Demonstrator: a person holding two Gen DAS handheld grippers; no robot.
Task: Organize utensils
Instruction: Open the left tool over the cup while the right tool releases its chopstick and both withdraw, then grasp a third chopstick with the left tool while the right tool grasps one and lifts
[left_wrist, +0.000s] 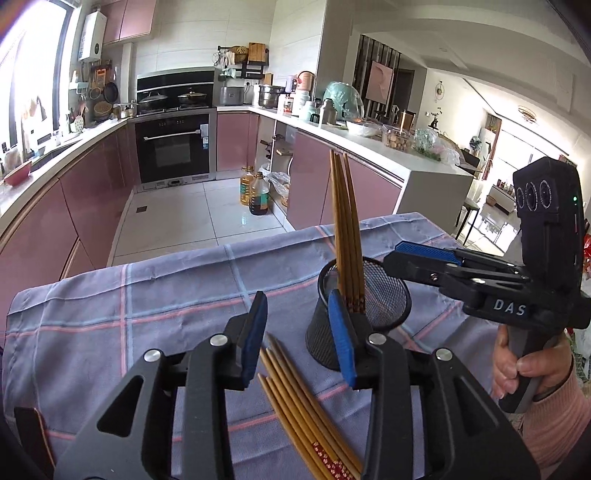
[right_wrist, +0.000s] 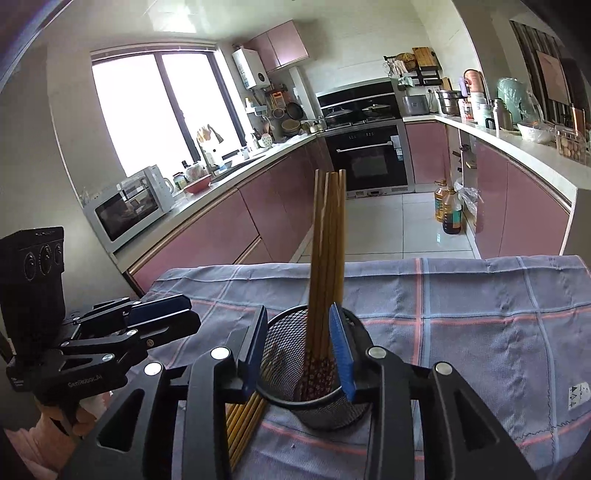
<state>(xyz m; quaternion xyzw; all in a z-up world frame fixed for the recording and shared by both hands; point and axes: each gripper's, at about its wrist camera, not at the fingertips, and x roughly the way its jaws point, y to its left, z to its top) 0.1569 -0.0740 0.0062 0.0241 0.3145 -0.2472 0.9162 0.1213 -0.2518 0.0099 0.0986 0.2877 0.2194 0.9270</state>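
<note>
Chopsticks (right_wrist: 327, 258) stand in the mesh cup (right_wrist: 314, 402) between the right hand-held gripper (right_wrist: 301, 347)'s parted pads.

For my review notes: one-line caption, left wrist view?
Open left gripper over loose chopsticks beside mesh cup holding upright chopsticks.

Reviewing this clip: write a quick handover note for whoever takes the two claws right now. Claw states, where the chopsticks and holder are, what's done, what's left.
Left claw: open, empty, poised above the chopsticks lying on the cloth, pads not touching them.
Right claw: open, at the mesh holder, with the standing chopsticks between its pads but not pressed.
Done: one bundle stands in the holder on the checked cloth.
Left: pick up the lying bundle beside the holder and probably drop it in, patterned ends down like the others.
</note>
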